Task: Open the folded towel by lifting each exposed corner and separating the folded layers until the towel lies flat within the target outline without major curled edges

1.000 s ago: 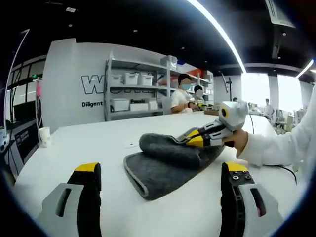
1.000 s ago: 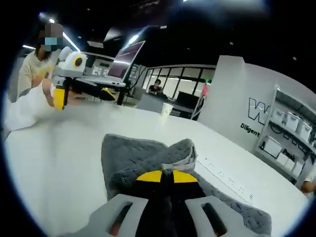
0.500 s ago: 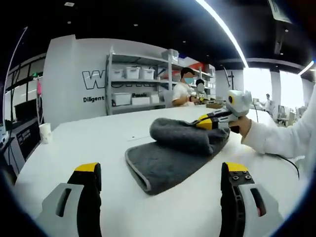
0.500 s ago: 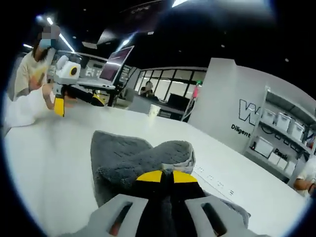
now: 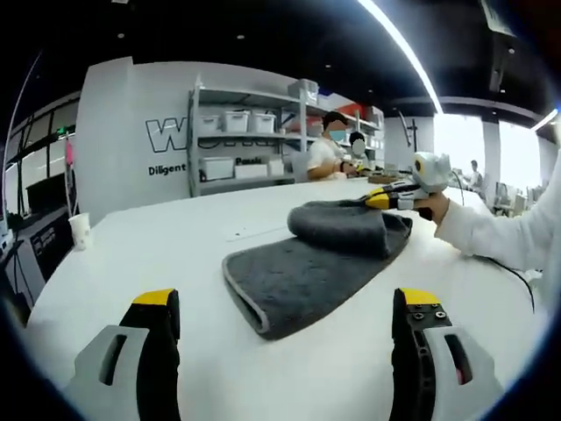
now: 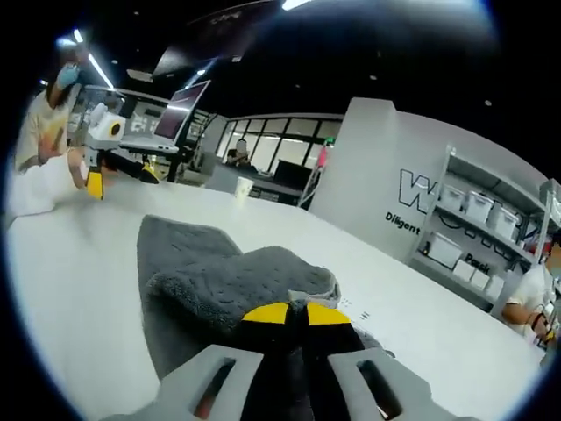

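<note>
A grey towel (image 5: pixel 302 276) lies on the white table (image 5: pixel 149 250), its top layer rolled back into a thick fold (image 5: pixel 346 226). My right gripper (image 5: pixel 379 200) is shut on that fold at its far right side, held by a hand in a white sleeve (image 5: pixel 491 239). In the right gripper view the yellow-tipped jaws of my right gripper (image 6: pixel 289 314) are closed on the grey fold (image 6: pixel 237 285), with the lower layer (image 6: pixel 175 241) spread beyond. My left gripper (image 5: pixel 287 300) stands open, short of the towel's near edge and touching nothing. My left gripper (image 6: pixel 118 175) hangs over the table's far side.
A paper cup (image 5: pixel 79 231) stands near the table's edge (image 6: pixel 243 187). Shelves with white bins (image 5: pixel 237 149) line the wall behind, with people working near them (image 5: pixel 331 153). A laptop on a stand (image 6: pixel 180 101) sits beyond the table. Bare table surrounds the towel.
My right gripper has pulled the towel's top layer farther away from my left gripper, so more of the lower layer lies bare. My left gripper has stayed open.
</note>
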